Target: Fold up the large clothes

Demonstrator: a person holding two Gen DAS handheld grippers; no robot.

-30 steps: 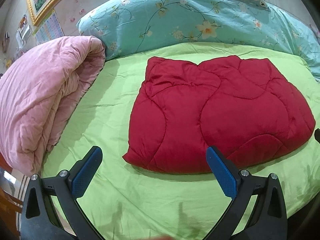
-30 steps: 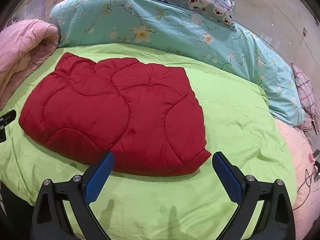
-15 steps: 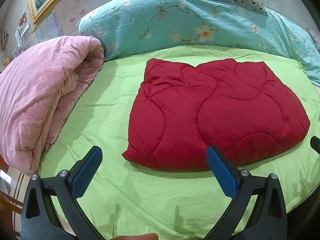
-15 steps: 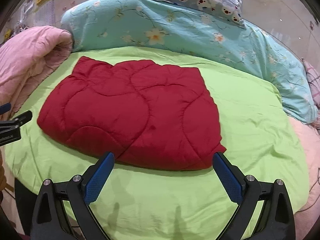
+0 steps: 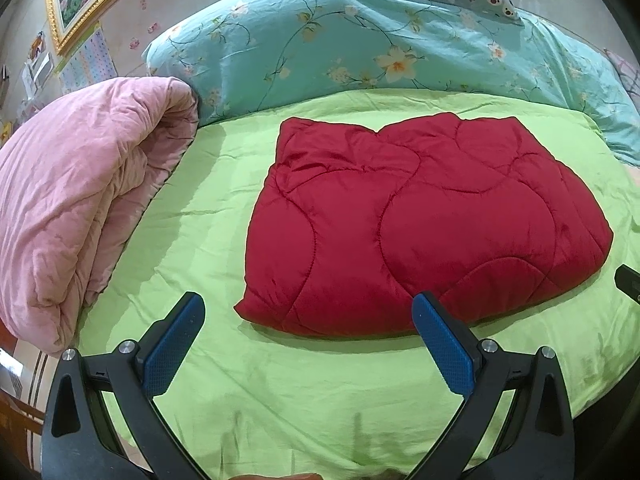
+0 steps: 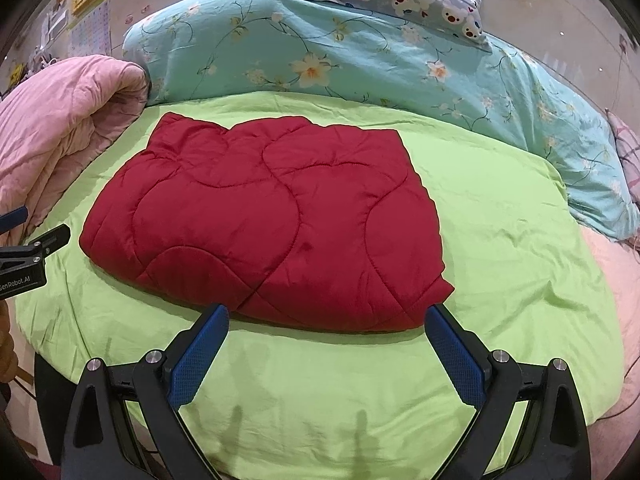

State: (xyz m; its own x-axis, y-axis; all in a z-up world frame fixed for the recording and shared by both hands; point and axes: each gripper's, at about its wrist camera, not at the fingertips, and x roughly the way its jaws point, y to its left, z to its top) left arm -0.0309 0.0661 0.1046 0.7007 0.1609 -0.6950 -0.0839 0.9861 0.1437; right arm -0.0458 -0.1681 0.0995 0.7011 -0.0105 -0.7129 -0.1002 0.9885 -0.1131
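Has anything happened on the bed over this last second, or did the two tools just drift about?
Only the tools moved: both pulled back from the folded red quilted blanket, the right gripper also swinging left, so the left gripper now shows at its view's left edge. Nothing was grabbed or released; both jaws stayed wide open. The blanket, the rolled pink comforter and the lime-green sheet lay unchanged.

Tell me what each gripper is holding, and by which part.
Nothing. The left gripper and right gripper are both open, short of the red quilt.
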